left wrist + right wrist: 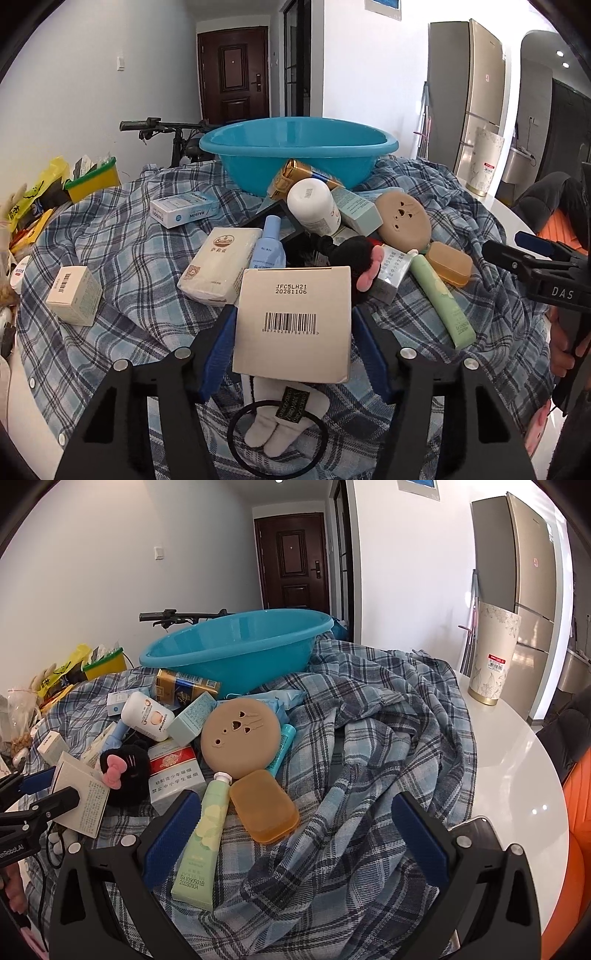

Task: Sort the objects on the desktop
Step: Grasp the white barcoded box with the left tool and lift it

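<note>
A beige cardboard box (293, 310) with a barcode on its face sits between the blue pads of my left gripper (293, 314), and both pads lie against its sides. The right wrist view shows the same box (83, 797) at the far left, in the left gripper (44, 790), above a black plush toy (127, 771). My right gripper (295, 797) stands wide open over the plaid cloth (369, 775) with nothing between its fingers. A green tube (201, 834) lies by its left finger, beside an amber soap bar (264, 810). The blue basin (258, 166) stands at the back.
A heap of boxes, bottles and a round tan case (240, 734) lies in front of the basin (229, 664). More small boxes (74, 295) sit to the left. A tall cream canister (493, 653) stands on the white table edge (517, 757). A bicycle and door are behind.
</note>
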The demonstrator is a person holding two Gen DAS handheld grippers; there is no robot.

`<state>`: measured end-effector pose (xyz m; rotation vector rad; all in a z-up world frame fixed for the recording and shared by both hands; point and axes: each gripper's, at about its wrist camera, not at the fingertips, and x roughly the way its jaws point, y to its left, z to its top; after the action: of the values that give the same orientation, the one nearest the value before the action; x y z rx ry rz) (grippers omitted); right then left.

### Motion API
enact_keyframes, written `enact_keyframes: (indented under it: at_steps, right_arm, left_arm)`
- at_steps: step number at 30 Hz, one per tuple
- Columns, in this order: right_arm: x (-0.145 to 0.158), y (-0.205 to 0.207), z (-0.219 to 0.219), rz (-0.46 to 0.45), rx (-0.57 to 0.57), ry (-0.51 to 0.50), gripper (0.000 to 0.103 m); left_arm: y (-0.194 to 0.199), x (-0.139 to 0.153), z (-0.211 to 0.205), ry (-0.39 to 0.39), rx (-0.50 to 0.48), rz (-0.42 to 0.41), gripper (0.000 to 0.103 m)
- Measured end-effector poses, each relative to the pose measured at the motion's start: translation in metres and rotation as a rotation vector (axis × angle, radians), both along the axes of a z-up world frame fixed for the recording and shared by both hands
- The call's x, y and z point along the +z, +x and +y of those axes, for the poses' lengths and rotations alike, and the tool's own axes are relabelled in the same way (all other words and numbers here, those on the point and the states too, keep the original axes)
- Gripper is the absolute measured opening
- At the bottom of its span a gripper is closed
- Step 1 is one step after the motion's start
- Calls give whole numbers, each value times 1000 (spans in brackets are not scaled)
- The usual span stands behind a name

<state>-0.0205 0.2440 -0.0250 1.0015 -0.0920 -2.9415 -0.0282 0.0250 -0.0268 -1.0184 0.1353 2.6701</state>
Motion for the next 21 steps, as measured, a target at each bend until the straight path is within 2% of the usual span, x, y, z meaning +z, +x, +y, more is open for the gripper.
enact_keyframes:
  at_steps: [6,8,11,13,16,21]
  right_arm:
    - [-3,-1,2,-12,-2,-12,103]
    - [-4,-1,1,-14,3,-11,103]
    - [-4,0,0,-12,6,-5,103]
    - [-3,1,1,-9,3,-6,103]
    - [-2,1,5,-6,-7,-10,103]
    - [1,2,7,-2,-11,-18,103]
  left_arm:
    - [-4,-2,7,-24,-3,-1,66]
    - [-11,-7,10,-37,5,-28,74]
    - [-16,-14,14,-50,7,-37,74]
    - [-15,-13,12,-27,3,-32,65]
    - [-10,-7,7,0,8,6,62]
    - [1,4,5,-18,26,72,62]
